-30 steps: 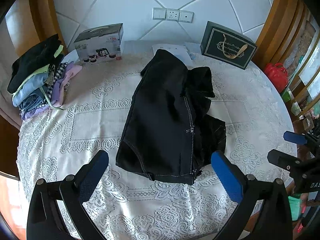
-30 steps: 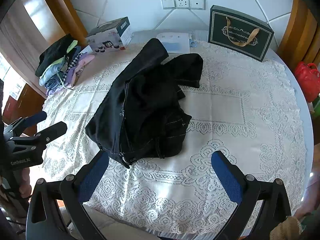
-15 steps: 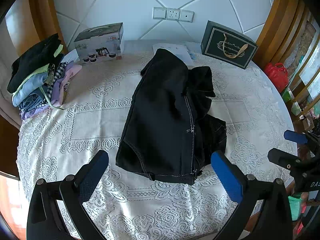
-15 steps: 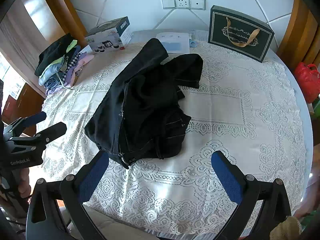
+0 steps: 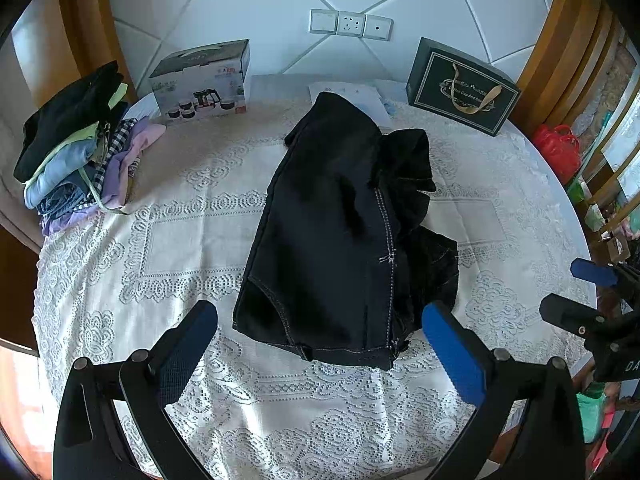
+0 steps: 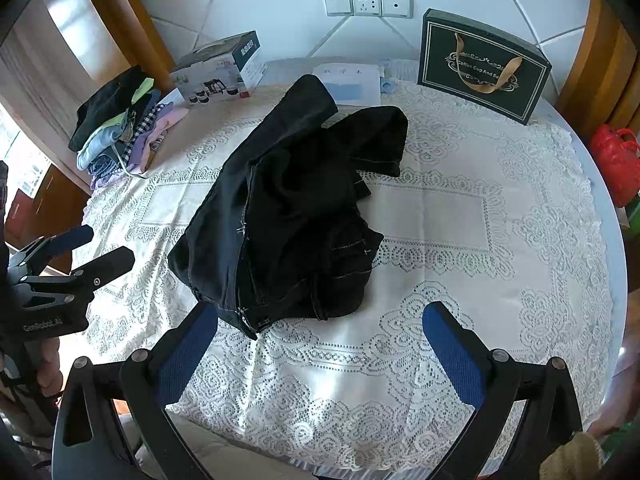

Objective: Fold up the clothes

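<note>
A pair of black jeans (image 5: 340, 240) lies crumpled in the middle of the round table, waistband toward me and legs bunched at the far side; the right wrist view shows the same jeans (image 6: 288, 216). My left gripper (image 5: 320, 344) hovers open just short of the waistband, holding nothing. My right gripper (image 6: 320, 344) is open too, its left pad near the waistband corner. Each gripper shows in the other's view: the right gripper (image 5: 592, 296) at the right edge, the left gripper (image 6: 76, 256) at the left edge.
A white lace tablecloth (image 5: 192, 240) covers the table. A stack of folded clothes (image 5: 76, 152) sits far left, a printed carton (image 5: 200, 76) behind it, a dark gift box (image 5: 460, 84) far right, papers (image 6: 352, 84) by the wall. A red bag (image 6: 616, 160) lies off the right edge.
Both views have crept slightly forward toward the jeans. Both grippers stay open and the jeans have not moved.
</note>
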